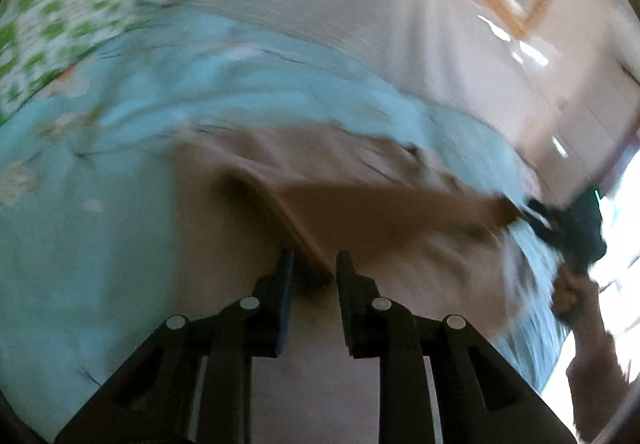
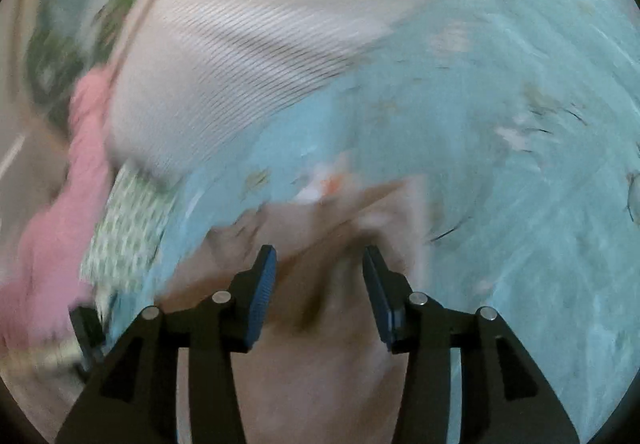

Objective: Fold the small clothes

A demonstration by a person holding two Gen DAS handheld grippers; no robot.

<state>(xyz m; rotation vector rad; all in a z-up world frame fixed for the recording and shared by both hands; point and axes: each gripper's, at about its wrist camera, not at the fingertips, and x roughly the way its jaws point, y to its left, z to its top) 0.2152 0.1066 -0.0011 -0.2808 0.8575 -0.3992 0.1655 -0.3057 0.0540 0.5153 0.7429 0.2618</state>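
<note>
- Tan garment [image 1: 352, 204]: one piece, beige-brown, soft and rumpled, with a raised fold running across it; both views motion-blurred.
- It lies on a light blue printed sheet [image 1: 80, 244], just ahead of both grippers.
- Left gripper [image 1: 314, 264]: jaws slightly apart; the fold's edge sits in the gap, whether the pads press it I cannot tell.
- Right gripper [image 2: 320, 264]: jaws clearly apart, garment under and between them, not pinched.
- Other cloth, one each: white ribbed fabric [image 2: 224, 76], pink piece [image 2: 60, 224], green-and-white patterned piece [image 2: 132, 224], all at the sheet's edge.
- One hand [image 1: 572, 296] in the left view holds the right gripper.
</note>
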